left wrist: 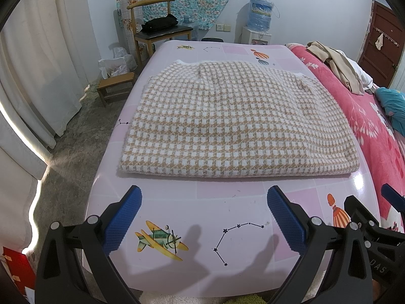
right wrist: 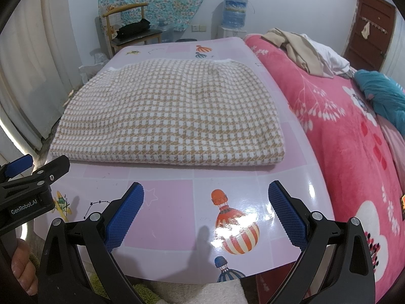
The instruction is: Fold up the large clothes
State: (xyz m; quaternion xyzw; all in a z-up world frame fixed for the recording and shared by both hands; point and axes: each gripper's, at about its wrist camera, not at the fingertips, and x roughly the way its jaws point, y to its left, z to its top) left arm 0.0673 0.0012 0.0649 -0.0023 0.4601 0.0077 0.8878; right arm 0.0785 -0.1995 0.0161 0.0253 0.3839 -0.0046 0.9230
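A tan-and-white checked garment (left wrist: 235,124) lies folded into a flat rectangle on the pink table (left wrist: 227,202); it also shows in the right wrist view (right wrist: 172,116). My left gripper (left wrist: 203,202) is open and empty, held over the table's near edge, short of the garment's front fold. My right gripper (right wrist: 206,197) is open and empty, to the right of the left one, also short of the fold. The right gripper's fingers (left wrist: 392,200) show at the right edge of the left wrist view, and the left gripper's body (right wrist: 27,190) shows at the left in the right wrist view.
A bed with a pink floral blanket (right wrist: 354,152) adjoins the table's right side, with beige clothes (right wrist: 301,48) and a teal cloth (right wrist: 384,96) on it. A wooden chair (left wrist: 157,33), small stool (left wrist: 116,86), and water dispenser (left wrist: 258,25) stand beyond. White curtains (left wrist: 38,76) hang left.
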